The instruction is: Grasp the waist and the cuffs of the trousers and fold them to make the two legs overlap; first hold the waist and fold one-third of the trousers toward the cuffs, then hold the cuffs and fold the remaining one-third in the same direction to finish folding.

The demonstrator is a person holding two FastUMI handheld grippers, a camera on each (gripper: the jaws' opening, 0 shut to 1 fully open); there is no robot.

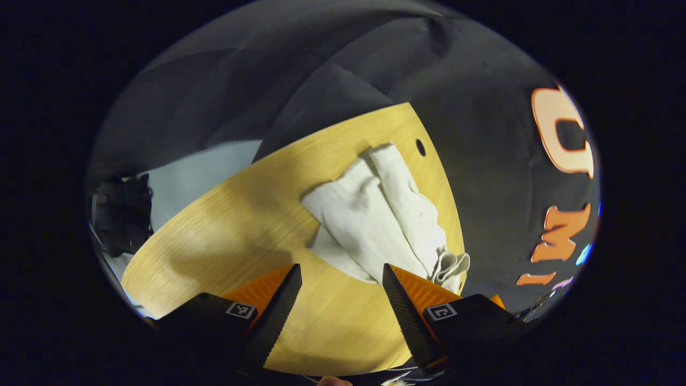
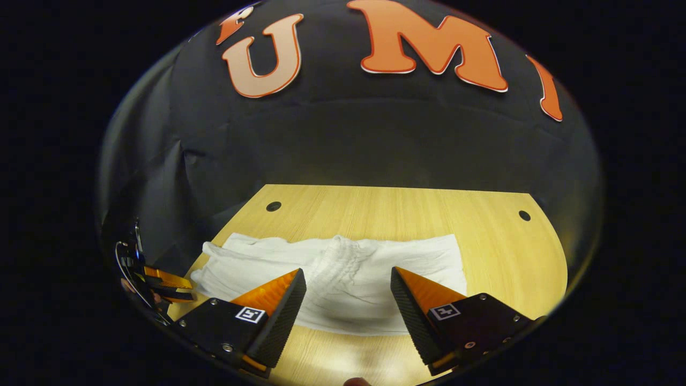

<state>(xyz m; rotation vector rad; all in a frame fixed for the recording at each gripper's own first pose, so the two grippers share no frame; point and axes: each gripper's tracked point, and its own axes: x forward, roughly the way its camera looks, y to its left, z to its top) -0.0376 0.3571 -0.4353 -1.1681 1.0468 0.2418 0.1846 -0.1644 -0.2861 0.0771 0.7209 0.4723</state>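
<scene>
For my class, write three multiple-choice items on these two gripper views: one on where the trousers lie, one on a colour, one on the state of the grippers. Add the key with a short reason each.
1. Where are the trousers?
A. On the wooden table
B. Hanging from the wall
C. Lifted in a gripper

2. What colour are the trousers?
A. Dark blue
B. Off-white
C. Red

3. How do the right gripper and left gripper stand?
A. Both shut on cloth
B. One shut, one open
C. Both open, holding nothing

Key: 1 A, the cloth lies spread on the table top in the right gripper view. 2 B, the fabric is pale cream in both views. 3 C, each view shows a wide gap between its own fingers, with nothing pinched.
</scene>
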